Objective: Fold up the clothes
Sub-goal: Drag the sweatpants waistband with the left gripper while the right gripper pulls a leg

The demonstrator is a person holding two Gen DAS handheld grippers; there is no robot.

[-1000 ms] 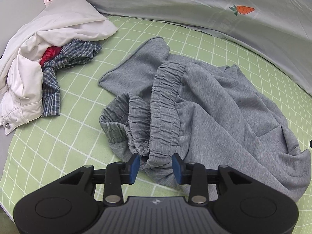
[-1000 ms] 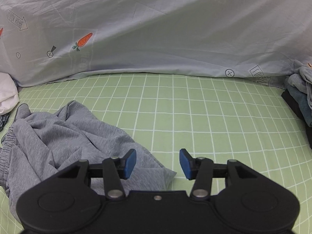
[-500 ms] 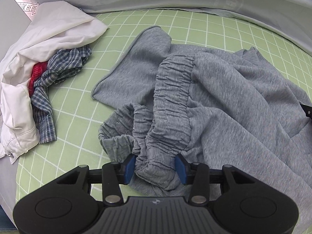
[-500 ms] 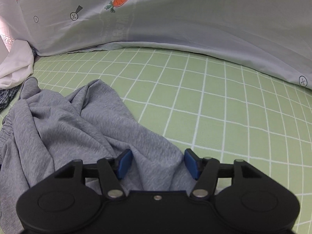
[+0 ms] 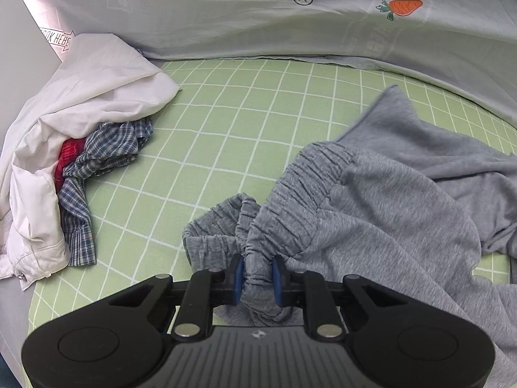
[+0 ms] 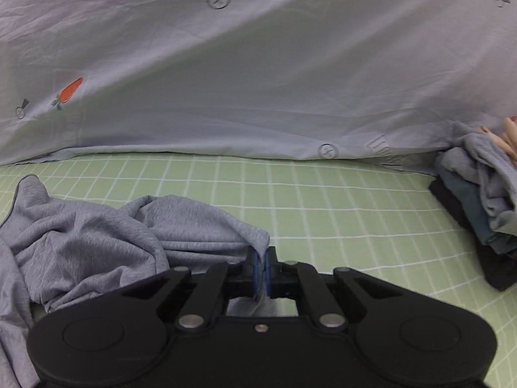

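Grey sweatpants (image 5: 387,200) lie crumpled on the green checked bed cover (image 5: 226,135). My left gripper (image 5: 257,278) is at their gathered elastic waistband; its jaws are closing and the blue pads press a bunched part of the band between them. In the right wrist view the same sweatpants (image 6: 97,239) spread to the left. My right gripper (image 6: 261,270) is shut on a thin edge of that grey cloth, which peaks up just ahead of the pads.
A heap of white, plaid and red clothes (image 5: 80,123) lies at the left. A pale sheet with carrot prints (image 5: 290,26) hangs behind the bed. A stack of folded clothes (image 6: 478,213) sits at the far right, with a person's fingers (image 6: 510,132) above it.
Both grippers were open and are now closed on the grey sweatpants, the left on the waistband, the right on a cloth edge. The sweatpants now sit further right in the left view.
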